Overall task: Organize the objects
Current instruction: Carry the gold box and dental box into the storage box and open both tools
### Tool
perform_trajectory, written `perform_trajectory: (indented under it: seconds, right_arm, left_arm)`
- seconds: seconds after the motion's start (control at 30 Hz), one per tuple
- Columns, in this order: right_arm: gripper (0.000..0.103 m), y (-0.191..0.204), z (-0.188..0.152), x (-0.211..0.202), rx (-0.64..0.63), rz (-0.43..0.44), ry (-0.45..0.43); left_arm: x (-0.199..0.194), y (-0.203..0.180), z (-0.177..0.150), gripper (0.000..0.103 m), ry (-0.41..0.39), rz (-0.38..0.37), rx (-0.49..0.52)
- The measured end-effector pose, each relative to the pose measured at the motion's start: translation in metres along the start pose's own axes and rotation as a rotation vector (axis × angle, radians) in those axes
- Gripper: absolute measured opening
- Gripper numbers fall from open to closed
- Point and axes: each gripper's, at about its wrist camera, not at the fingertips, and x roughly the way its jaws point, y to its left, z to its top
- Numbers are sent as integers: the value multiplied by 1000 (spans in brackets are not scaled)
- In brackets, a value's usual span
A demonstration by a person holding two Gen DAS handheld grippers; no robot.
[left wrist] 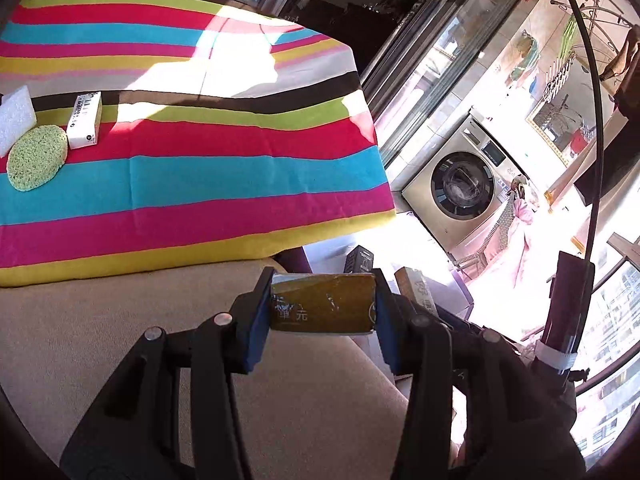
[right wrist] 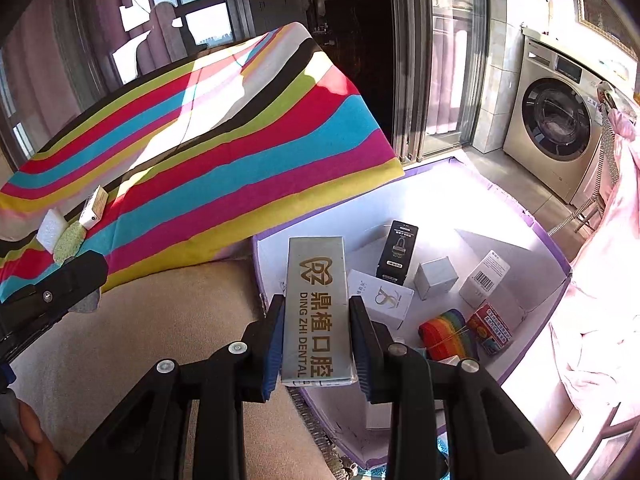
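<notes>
My left gripper (left wrist: 322,308) is shut on a small olive-gold box (left wrist: 324,304) with white characters, held over the beige cushion edge. My right gripper (right wrist: 316,340) is shut on a long silver box printed DING ZHI DENTAL (right wrist: 316,312), above the near-left rim of a white storage bin with purple edges (right wrist: 532,220). In the bin lie a black box (right wrist: 397,252), a white logo box (right wrist: 382,298), a small grey cube (right wrist: 435,278), a barcode box (right wrist: 484,278), a rainbow roll (right wrist: 448,334) and a red packet (right wrist: 490,328). On the striped cloth (left wrist: 200,168) rest a green sponge (left wrist: 37,158), a white sponge (left wrist: 14,118) and a white box (left wrist: 84,120).
A beige cushion (left wrist: 120,312) lies below both grippers. A washing machine (right wrist: 560,120) stands at the right beside a pink fabric pile (right wrist: 600,300). Sliding glass doors (right wrist: 432,60) are behind the striped table. The left gripper's body (right wrist: 48,292) shows at the right view's left edge.
</notes>
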Motion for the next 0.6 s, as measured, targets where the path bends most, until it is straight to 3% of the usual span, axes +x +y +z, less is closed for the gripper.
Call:
perform_trajectory:
  seconds: [0.43, 0.5, 0.57, 0.6]
  right_arm:
    - [32, -42, -1, -5, 42, -148, -27]
    - [33, -47, -1, -4, 48, -177, -26]
    - [34, -52, -1, -3, 61, -193, -20]
    - [35, -55, -2, -3, 70, -188, -19]
  left_arm:
    - [31, -42, -5, 50, 86, -109, 67]
    - [37, -48, -6, 55, 113, -154, 81]
    - [38, -54, -8, 80, 115, -154, 96]
    - [37, -54, -8, 80, 111, -152, 99]
